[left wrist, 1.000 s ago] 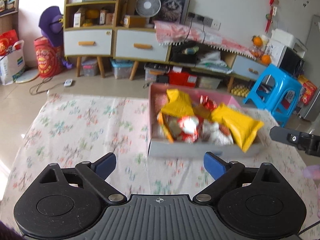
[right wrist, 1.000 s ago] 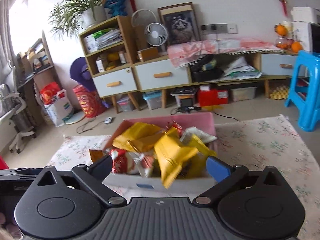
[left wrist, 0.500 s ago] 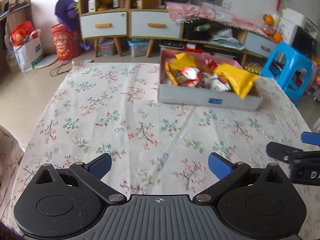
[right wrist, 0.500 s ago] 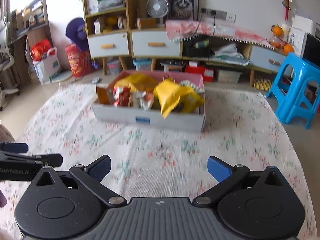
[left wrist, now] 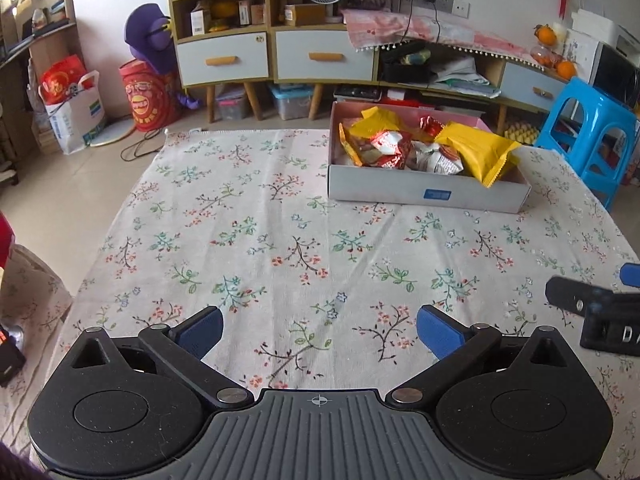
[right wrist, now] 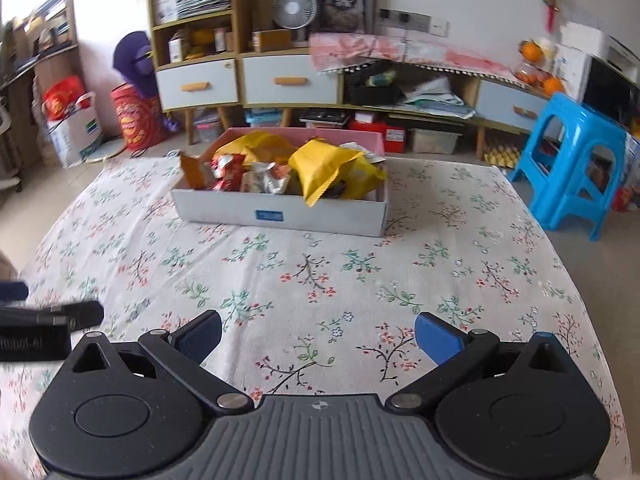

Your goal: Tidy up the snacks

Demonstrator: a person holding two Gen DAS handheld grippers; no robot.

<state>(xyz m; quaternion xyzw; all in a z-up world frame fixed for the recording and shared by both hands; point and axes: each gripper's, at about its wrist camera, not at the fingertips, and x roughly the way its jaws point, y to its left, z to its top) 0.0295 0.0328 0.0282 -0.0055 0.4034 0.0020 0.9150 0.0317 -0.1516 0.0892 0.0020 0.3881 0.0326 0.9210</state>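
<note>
Counter (left wrist: 248, 216): covered by a flowered cloth; its near and middle parts carry nothing but the cloth, and the only snack container stands toward the far edge.
Box (left wrist: 424, 194): a shallow grey-sided box with a pink inner wall, sitting flat on the cloth, well apart from both tongs.
Snacks (left wrist: 404, 150): all heaped inside the box; none lie loose on the cloth.
Yellow packet (left wrist: 478, 150): the biggest bag, lying on top at the right of the heap, one crimped end hanging over the front wall.
Red and silver packets (right wrist: 256, 174): smaller bags jumbled in the middle and left of the heap.
Step in hand: by my reading the gathering is done or nearly so, with both tongs pulled clear of the box.
Next move: if anything remains, it calls for reaching forward to the box and tucking the overhanging yellow packet inside the wall.
Left tongs (left wrist: 318, 330): jaws spread wide, nothing between them, touching nothing, above bare cloth.
Right tongs (right wrist: 318, 334): jaws likewise wide, empty, touching nothing, beside the left pair.
</note>
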